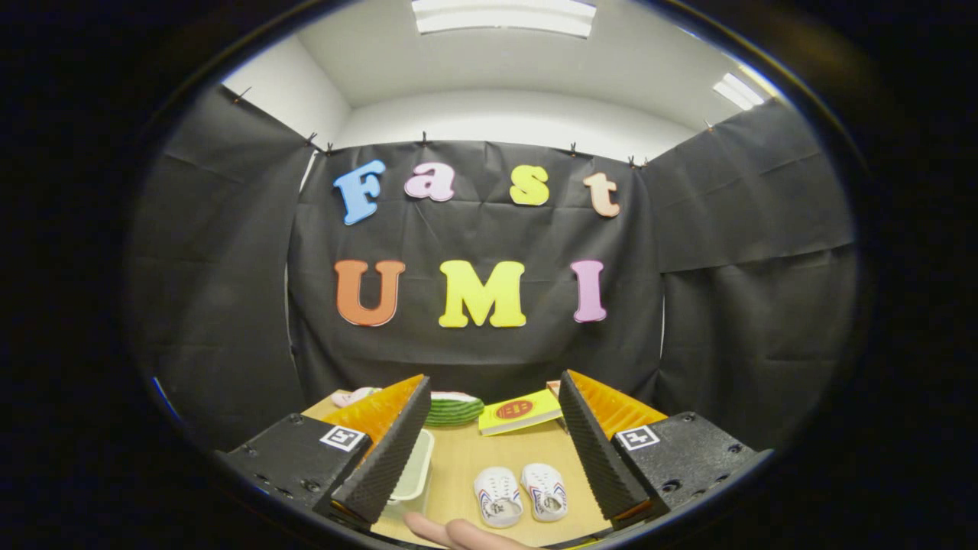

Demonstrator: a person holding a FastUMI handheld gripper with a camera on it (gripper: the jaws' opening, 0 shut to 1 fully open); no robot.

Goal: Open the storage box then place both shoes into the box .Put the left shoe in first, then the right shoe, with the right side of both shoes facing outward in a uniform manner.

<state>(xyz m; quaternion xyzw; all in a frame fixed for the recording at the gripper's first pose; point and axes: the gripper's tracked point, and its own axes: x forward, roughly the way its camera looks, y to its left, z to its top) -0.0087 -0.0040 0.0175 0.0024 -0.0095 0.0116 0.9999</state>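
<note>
Black cloth backs the table point(474, 458). My claw point(489, 451) hangs spread wide, holding nothing. Both shoes point(521, 494) sit between my fingers at six o'clock; box point(412, 477) at eight o'clock. Nothing looks packed yet.

A stack of green plates point(454, 409) and a yellow packet point(519, 412) lie on the wooden table point(466, 458), well apart.

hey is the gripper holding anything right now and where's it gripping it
Nothing is held. The gripper has its jaws open, with the two shoes lying on the table between them, untouched.
</note>
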